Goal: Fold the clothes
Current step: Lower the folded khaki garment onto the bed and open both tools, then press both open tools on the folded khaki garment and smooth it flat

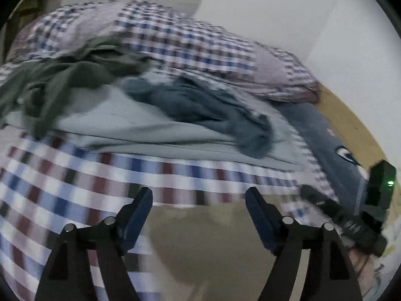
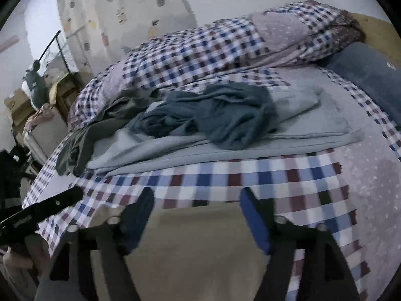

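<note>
A checked bedsheet (image 2: pixel 225 175) in blue, maroon and white is covering the bed across the lower half of the frame, with a rolled quilt (image 2: pixel 200 47) of the same check lying along its far side. A dark blue pillow (image 2: pixel 371 80) is sitting at the right edge, a pineapple-print curtain (image 2: pixel 112 12) is hanging at upper left, and cardboard boxes (image 2: pixel 17 105) are piling up at far left.

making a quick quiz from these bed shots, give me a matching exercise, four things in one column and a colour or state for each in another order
Things:
1. crumpled garment in the middle of the bed
2. garment at the left side of the pile
3. flat cloth under them
4. left tongs

Descriptions:
A. olive green, rumpled
B. open, empty
C. dark teal
D. pale grey, spread flat

Pairs: 1-C, 2-A, 3-D, 4-B
</note>
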The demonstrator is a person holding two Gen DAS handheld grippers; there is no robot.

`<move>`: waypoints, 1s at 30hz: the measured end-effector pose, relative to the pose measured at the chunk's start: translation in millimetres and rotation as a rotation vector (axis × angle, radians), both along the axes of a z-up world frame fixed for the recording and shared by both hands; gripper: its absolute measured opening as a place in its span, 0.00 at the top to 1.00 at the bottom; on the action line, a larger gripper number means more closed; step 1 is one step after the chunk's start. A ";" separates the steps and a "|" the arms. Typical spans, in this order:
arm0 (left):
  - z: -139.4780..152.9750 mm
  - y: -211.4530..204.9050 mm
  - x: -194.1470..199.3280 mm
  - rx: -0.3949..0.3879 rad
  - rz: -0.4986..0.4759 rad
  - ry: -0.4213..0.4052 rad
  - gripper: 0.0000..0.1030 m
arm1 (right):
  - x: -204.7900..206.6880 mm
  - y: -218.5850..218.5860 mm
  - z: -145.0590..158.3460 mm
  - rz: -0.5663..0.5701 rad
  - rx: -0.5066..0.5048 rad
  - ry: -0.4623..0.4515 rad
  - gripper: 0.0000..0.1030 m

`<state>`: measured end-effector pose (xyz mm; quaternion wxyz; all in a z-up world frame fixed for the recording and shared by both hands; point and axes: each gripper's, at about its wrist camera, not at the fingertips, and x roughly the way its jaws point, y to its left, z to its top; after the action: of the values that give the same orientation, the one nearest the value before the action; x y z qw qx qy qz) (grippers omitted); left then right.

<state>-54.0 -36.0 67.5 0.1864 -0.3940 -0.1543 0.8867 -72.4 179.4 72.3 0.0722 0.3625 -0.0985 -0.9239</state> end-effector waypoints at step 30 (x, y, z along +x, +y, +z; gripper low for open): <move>-55.3 60.5 4.0 -0.410 -0.065 0.003 0.17 | 7.3 -25.0 -65.4 0.030 0.220 -0.095 0.16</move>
<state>-50.1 24.5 12.2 0.1314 -0.4271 0.0425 0.8936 -65.1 154.4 6.9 0.0411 0.4133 0.0058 -0.9096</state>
